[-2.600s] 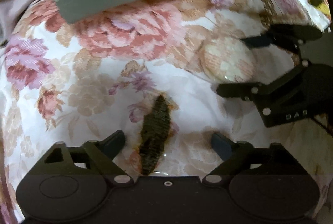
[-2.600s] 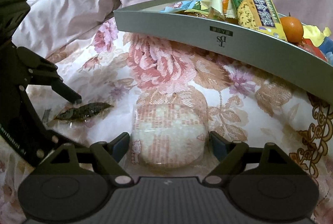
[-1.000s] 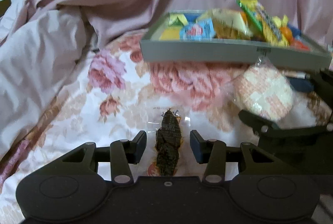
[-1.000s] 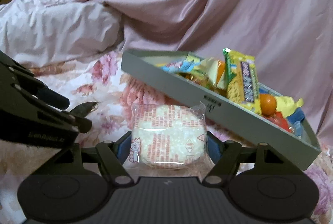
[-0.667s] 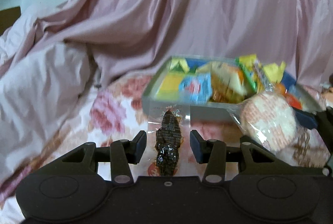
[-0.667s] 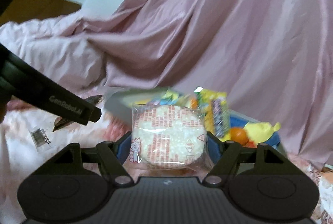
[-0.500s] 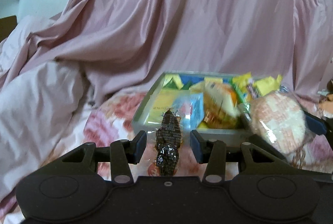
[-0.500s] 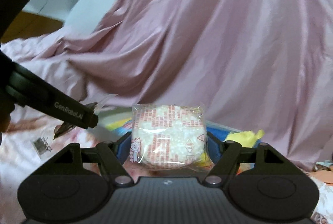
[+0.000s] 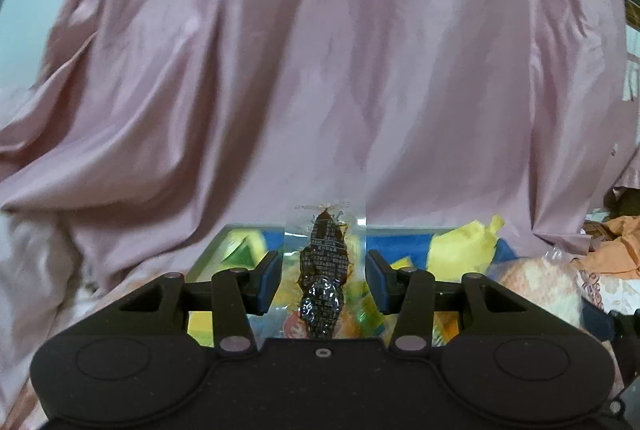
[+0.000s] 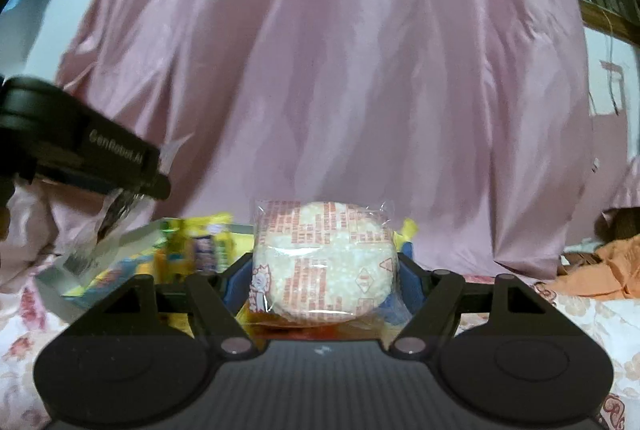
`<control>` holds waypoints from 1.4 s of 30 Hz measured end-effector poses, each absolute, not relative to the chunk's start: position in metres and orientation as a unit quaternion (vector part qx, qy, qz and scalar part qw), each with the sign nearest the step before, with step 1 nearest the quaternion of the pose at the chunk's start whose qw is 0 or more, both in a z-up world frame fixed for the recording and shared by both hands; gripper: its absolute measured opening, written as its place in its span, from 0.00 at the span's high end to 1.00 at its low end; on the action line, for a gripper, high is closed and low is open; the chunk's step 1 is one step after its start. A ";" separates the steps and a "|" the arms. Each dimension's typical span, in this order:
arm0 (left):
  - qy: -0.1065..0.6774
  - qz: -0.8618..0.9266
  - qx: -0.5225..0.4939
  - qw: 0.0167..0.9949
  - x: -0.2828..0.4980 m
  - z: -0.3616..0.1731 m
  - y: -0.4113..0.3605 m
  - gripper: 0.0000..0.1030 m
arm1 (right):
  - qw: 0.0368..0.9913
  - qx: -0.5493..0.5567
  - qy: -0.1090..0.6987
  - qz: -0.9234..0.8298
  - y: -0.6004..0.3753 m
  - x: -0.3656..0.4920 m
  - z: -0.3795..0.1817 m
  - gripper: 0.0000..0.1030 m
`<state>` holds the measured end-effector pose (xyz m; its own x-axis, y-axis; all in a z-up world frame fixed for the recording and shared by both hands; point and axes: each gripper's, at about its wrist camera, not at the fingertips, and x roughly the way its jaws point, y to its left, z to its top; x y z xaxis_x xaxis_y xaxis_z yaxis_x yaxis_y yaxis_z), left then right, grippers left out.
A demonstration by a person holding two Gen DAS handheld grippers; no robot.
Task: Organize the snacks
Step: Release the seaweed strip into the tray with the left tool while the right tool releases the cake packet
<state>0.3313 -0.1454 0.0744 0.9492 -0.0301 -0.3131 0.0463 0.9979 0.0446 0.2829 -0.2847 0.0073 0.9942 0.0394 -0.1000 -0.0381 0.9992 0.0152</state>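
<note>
Left gripper [image 9: 324, 276]: raised above the near edge of the tray, fingers [image 9: 267, 280] drawn in on the clear wrapper of a dark snack; the pads touch the wrapper's side edges, not the dark piece itself.
Dark snack [image 9: 323, 282]: long, lumpy, brown-black, printed with small white characters, sealed in clear film. It stands upright between the left fingers, top end pointing away from the camera, in front of the tray.
Right gripper [image 10: 324, 276]: also raised, in front of the tray, fingers pinching a rice cracker from both sides.
Rice cracker [image 10: 323, 262]: round, pale, in a clear pack with red-brown print and a small cartoon figure at lower left. It is held flat-face to the camera and hides the middle of the tray. In the left wrist view it shows as a blurred pale disc [image 9: 538, 290] right of the tray.
Tray [image 10: 106, 244]: grey, shallow; the left corner and wall show in the right wrist view, tilted in frame. In the left wrist view its far rim [image 9: 404, 229] runs behind the dark snack.
Tray contents: yellow packets [image 9: 460, 250], blue and green wrappers; blurred, labels not readable.
Behind the tray: pink sheet [image 9: 320, 70] draped in folds.
Under the tray: floral bedcover [image 10: 592, 326].
Right of the tray: orange cloth [image 10: 600, 272], crumpled.
</note>
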 end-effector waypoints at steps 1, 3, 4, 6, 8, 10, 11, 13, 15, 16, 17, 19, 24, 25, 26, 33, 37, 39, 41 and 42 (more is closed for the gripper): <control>0.156 -0.024 0.027 0.987 0.336 0.074 -0.149 0.53 | 0.998 0.011 0.053 0.016 -0.288 0.288 0.006 0.26; 0.158 -0.033 0.024 0.987 0.349 0.072 -0.158 0.53 | 0.998 0.022 0.059 0.011 -0.294 0.298 0.004 0.26; 0.159 -0.035 0.023 0.986 0.354 0.071 -0.161 0.53 | 0.998 0.027 0.063 0.009 -0.295 0.303 0.003 0.26; 0.160 -0.042 0.025 0.986 0.362 0.067 -0.169 0.53 | 0.997 0.036 0.070 0.003 -0.301 0.302 0.000 0.26; 0.163 -0.048 0.033 0.985 0.365 0.062 -0.174 0.53 | 0.996 0.045 0.075 0.002 -0.306 0.305 -0.001 0.26; 0.166 -0.047 0.039 0.984 0.368 0.057 -0.179 0.53 | 0.996 0.048 0.078 0.001 -0.310 0.305 -0.001 0.26; 0.169 -0.046 0.036 0.984 0.370 0.055 -0.180 0.53 | 0.995 0.051 0.080 0.002 -0.312 0.306 -0.002 0.26; 0.169 -0.043 0.030 0.984 0.372 0.052 -0.180 0.53 | 0.995 0.055 0.083 0.004 -0.315 0.305 -0.002 0.26; 0.171 -0.041 0.023 0.984 0.373 0.051 -0.179 0.53 | 0.995 0.055 0.086 0.008 -0.315 0.306 -0.001 0.26; 0.172 -0.040 0.022 0.984 0.372 0.049 -0.178 0.53 | 0.995 0.054 0.087 0.011 -0.314 0.305 -0.001 0.26; 0.173 -0.040 0.021 0.984 0.372 0.049 -0.177 0.53 | 0.995 0.052 0.087 0.014 -0.311 0.303 0.000 0.26; 0.179 -0.042 0.016 0.983 0.374 0.048 -0.175 0.53 | 0.995 0.046 0.088 0.019 -0.309 0.304 0.001 0.26; 0.193 -0.050 -0.020 0.980 0.375 0.047 -0.165 0.47 | 0.994 0.049 0.094 0.025 -0.310 0.304 0.002 0.23; 0.196 -0.051 -0.025 0.979 0.375 0.046 -0.164 0.45 | 0.994 0.051 0.095 0.026 -0.310 0.305 0.002 0.23; 0.198 -0.051 -0.028 0.979 0.374 0.045 -0.163 0.40 | 0.994 0.053 0.096 0.027 -0.311 0.305 0.002 0.23; 0.179 -0.056 -0.051 0.981 0.359 0.048 -0.153 0.10 | 0.994 0.049 0.096 0.026 -0.311 0.306 0.005 0.09; 0.163 -0.052 -0.063 0.983 0.341 0.049 -0.143 0.02 | 0.995 0.034 0.090 0.012 -0.306 0.299 0.007 0.00; 0.156 -0.044 -0.070 0.984 0.331 0.049 -0.136 0.01 | 0.996 0.027 0.086 0.000 -0.303 0.293 0.010 0.00; 0.155 -0.038 -0.075 0.984 0.322 0.048 -0.130 0.01 | 0.996 0.019 0.084 -0.014 -0.299 0.287 0.011 0.00; 0.155 -0.034 -0.077 0.984 0.317 0.048 -0.126 0.01 | 0.996 0.017 0.080 -0.019 -0.297 0.283 0.011 0.00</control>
